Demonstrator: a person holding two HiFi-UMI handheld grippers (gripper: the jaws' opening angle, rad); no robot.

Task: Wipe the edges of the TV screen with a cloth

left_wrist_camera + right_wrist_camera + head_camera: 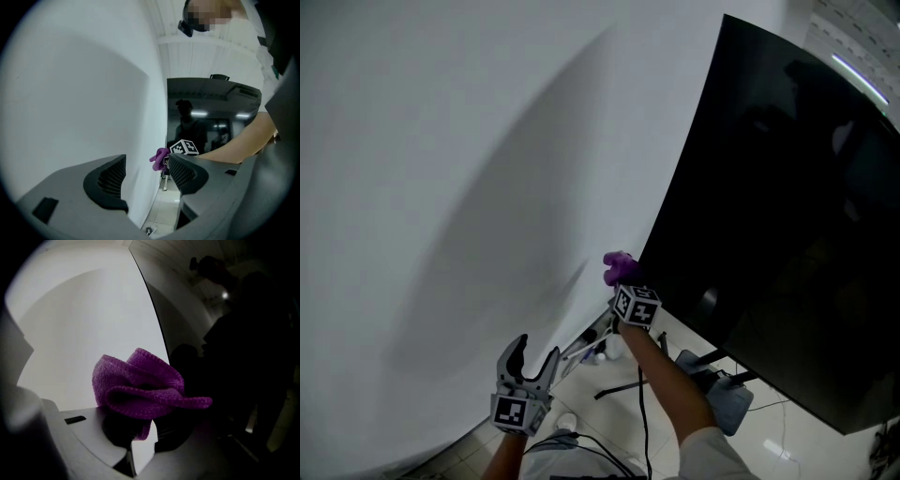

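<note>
A large black TV screen [787,216] fills the right of the head view, its left edge running from top centre down to the lower middle. My right gripper [623,279] is shut on a bunched purple cloth [619,267], which sits right at the lower left edge of the screen. In the right gripper view the purple cloth [143,387] bulges out of the shut jaws beside the screen edge [154,319]. My left gripper [530,361] hangs lower left, open, nothing between its fingers. In the left gripper view the cloth [160,158] shows between the open jaws.
A plain white wall [459,187] fills the left side behind the TV. Below the screen are black stand legs [712,370], a cable [642,412] and a tiled floor [787,445]. The screen [211,117] reflects ceiling lights and a person.
</note>
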